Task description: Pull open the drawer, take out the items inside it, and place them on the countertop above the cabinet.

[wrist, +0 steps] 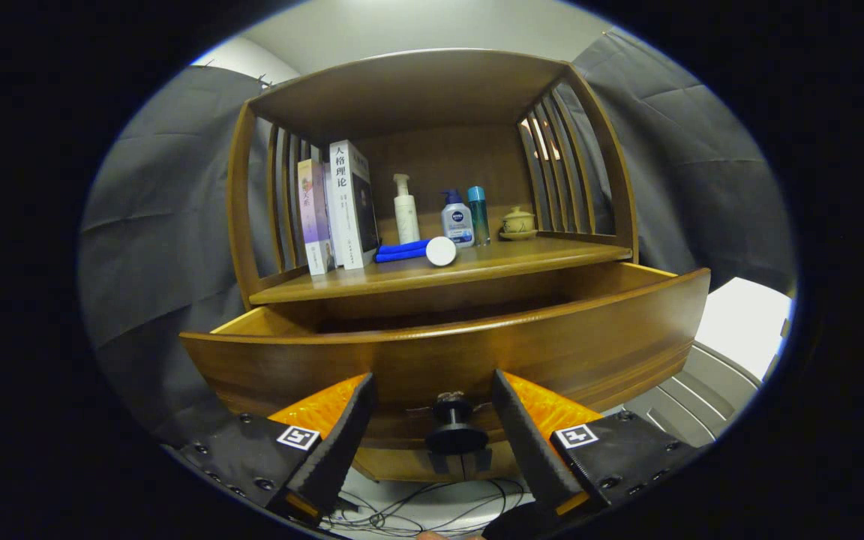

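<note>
Drawer (477, 352) is pulled well out from the cabinet (432, 90), so the opening step looks about done. The gripper (436, 431) sits low at the drawer front, its 2 fingers spread apart with the dark knob (453, 427) between them, neither finger pressing on it. What's inside the drawer is hidden behind the front panel. Next call: rise up, over the near edge, and look in. The countertop (477, 262) above already carries books and bottles.
</note>
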